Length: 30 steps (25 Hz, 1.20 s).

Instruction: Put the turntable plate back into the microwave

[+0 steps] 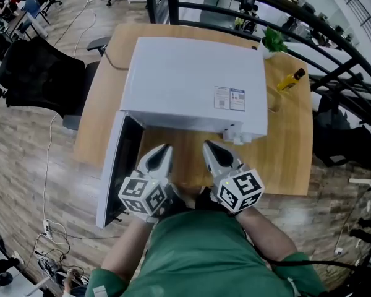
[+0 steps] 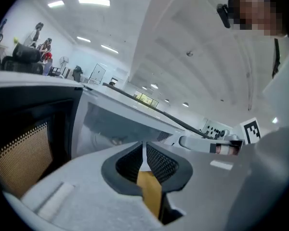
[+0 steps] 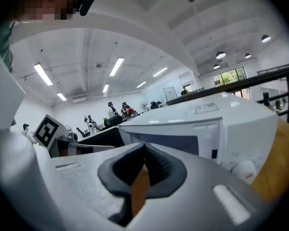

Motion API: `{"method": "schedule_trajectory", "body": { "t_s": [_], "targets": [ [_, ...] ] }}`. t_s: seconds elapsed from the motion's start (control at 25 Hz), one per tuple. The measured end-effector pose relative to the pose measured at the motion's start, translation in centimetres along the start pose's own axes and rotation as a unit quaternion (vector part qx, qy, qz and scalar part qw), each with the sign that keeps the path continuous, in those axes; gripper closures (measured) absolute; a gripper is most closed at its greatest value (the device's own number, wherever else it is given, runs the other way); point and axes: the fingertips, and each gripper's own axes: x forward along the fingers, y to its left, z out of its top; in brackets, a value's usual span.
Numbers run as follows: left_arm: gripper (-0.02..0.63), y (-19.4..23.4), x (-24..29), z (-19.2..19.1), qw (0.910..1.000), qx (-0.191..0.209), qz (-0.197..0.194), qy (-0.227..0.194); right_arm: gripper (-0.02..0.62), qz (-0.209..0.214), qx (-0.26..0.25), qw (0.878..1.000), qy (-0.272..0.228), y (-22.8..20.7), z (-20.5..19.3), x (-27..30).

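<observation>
Fingers on both my grippers are pressed together, pinching nothing: the left gripper [image 1: 163, 150] and right gripper [image 1: 210, 148] show ribbed dark pads [image 2: 160, 163] meeting at their tips. One white, smooth, boxy microwave [image 1: 195, 85] sits on the wooden table [image 1: 290, 153], its long axis running across the view and its front facing me. Its one dark-windowed door [image 1: 114, 172] is swung open on the left. Where the turntable plate is I cannot tell.
</observation>
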Motion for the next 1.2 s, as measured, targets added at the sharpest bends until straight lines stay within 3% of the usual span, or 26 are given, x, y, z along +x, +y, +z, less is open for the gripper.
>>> {"method": "schedule_trajectory", "body": {
  "t_s": [0.16,0.36,0.68,0.92,1.2],
  "targets": [
    [0.574,-1.3,-0.9,2.1,0.9992,0.038,0.001,-0.014,0.592,0.001,-0.057,0.998,-0.021,1.1,2.1,-1.3],
    [0.574,-3.7,-1.6,5.7,0.9977,0.023,-0.039,-0.050,0.592,-0.009,-0.129,0.990,-0.053,1.2,4.7,-2.1],
    [0.574,-8.3,-2.2,9.1,0.9872,0.128,-0.057,-0.075,0.592,-0.034,-0.174,0.979,-0.105,1.1,9.1,-4.1],
    [0.574,-8.3,-2.6,11.8,0.9793,0.171,-0.041,-0.099,0.592,-0.059,-0.193,0.970,-0.134,0.9,11.8,-5.2],
    [0.575,-6.4,-3.7,12.7,0.9774,0.173,0.006,-0.122,0.592,-0.095,-0.196,0.965,-0.147,-0.3,13.0,-6.2]
  ]
}}
